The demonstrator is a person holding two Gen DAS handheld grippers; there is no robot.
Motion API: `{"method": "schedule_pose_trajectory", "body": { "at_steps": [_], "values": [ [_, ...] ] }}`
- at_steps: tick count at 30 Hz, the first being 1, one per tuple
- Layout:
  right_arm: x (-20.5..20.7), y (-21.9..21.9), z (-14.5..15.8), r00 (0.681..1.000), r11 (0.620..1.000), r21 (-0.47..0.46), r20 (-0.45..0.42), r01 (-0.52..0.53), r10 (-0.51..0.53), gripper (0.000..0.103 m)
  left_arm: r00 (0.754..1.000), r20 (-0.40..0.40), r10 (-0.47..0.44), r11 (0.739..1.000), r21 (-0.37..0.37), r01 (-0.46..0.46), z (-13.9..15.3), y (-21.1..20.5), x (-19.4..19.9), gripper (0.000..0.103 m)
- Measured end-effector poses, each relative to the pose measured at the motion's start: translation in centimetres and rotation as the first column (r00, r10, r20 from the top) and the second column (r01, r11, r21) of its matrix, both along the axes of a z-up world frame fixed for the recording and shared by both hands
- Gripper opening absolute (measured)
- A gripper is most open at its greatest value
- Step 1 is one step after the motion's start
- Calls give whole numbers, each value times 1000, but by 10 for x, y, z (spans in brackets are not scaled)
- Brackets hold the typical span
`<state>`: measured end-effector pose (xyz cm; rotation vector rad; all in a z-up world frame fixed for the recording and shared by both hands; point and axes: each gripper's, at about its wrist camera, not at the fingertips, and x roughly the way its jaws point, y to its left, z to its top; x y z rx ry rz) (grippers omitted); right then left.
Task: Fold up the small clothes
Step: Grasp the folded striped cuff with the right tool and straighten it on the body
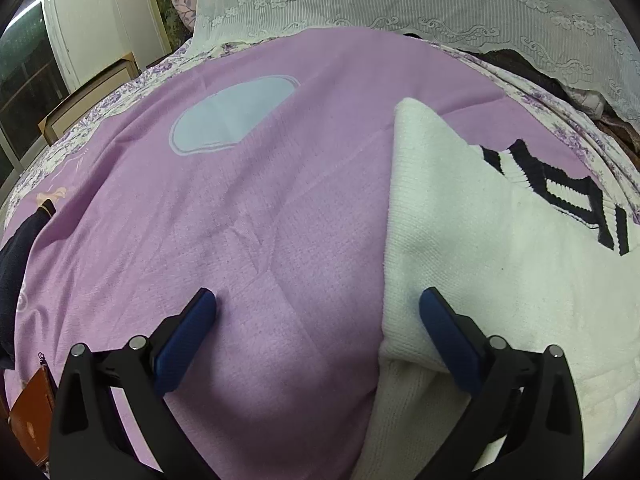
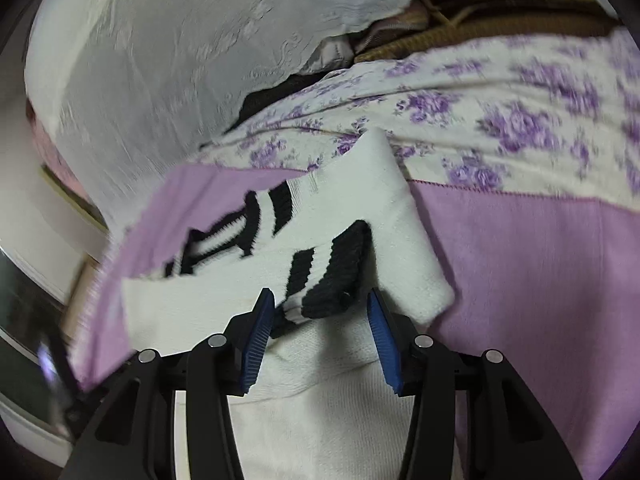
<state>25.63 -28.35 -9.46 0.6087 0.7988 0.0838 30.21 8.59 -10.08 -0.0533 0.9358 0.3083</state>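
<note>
Sweater (image 1: 460, 248), white knit with black stripes, lies on your purple blanket (image 1: 248, 216), right side, its near part cut off by the frame. Your left gripper (image 1: 318, 304) is spread wide, holding nothing, one pad over the knit's edge. Right gripper (image 2: 320, 300) is partly open around the striped cuff (image 2: 332, 276); the blur hides whether it touches.

A small white knit sweater (image 1: 460, 248) lies on a lilac blanket (image 1: 240, 200) spread over the bed — partly folded, with one plain panel laid across its body. Black-and-white striped ribbed trim (image 2: 320, 268) shows at the neckline and on a cuff folded inward. One corner (image 2: 376, 148) reaches the blanket's edge — just touching the floral sheet (image 2: 500, 112).
</note>
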Motion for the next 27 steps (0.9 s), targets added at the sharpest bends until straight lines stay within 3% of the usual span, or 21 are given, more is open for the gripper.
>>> {"method": "schedule_pose_trajectory", "body": {
  "at_steps": [4,5,6,8,9,11,13,15,17,19,22,24,27],
  "values": [
    [12,-1,-4,1000,999,45,-1,-11,11,46,999,43,-18,1000,-22,19,10,2,-10,99],
    [12,-1,-1,1000,1000,30,9,-3,3,27,998,53,-26,999,-30,28,12,1,-12,99],
    [12,-1,3,999,1000,8,40,4,-4,17,998,56,-34,999,-33,36,12,0,-12,99],
    [9,-1,11,995,1000,-28,99,-11,13,17,998,37,-55,998,-24,55,8,-4,-9,99],
    [11,3,13,994,995,-96,107,-24,34,18,998,19,-62,998,-16,62,5,-6,-7,99],
    [21,7,2,998,976,-213,43,-44,55,23,998,-18,-66,998,7,67,-3,-10,-2,99],
    [23,-8,-14,998,990,-127,26,-53,57,23,998,-15,-68,998,14,68,-3,-11,-2,99],
    [17,-25,-9,999,999,-35,40,-12,14,26,998,-11,-67,998,16,67,-2,-11,-3,99],
    [3,-33,3,993,998,-33,102,60,-56,34,998,9,-61,998,8,61,3,-9,-6,99],
    [-2,-28,14,988,999,-33,152,35,-30,36,996,62,-58,998,4,58,14,-8,-13,99],
    [1,1,22,981,993,-100,177,-62,79,37,986,135,-97,995,-10,99,29,-13,-24,99],
    [3,24,18,977,972,-210,159,-109,144,41,980,138,-140,990,-11,142,29,-22,-26,99],
    [17,39,-3,981,947,-272,44,-171,189,56,980,23,-199,979,42,198,5,-39,-13,99]
  ]
}}
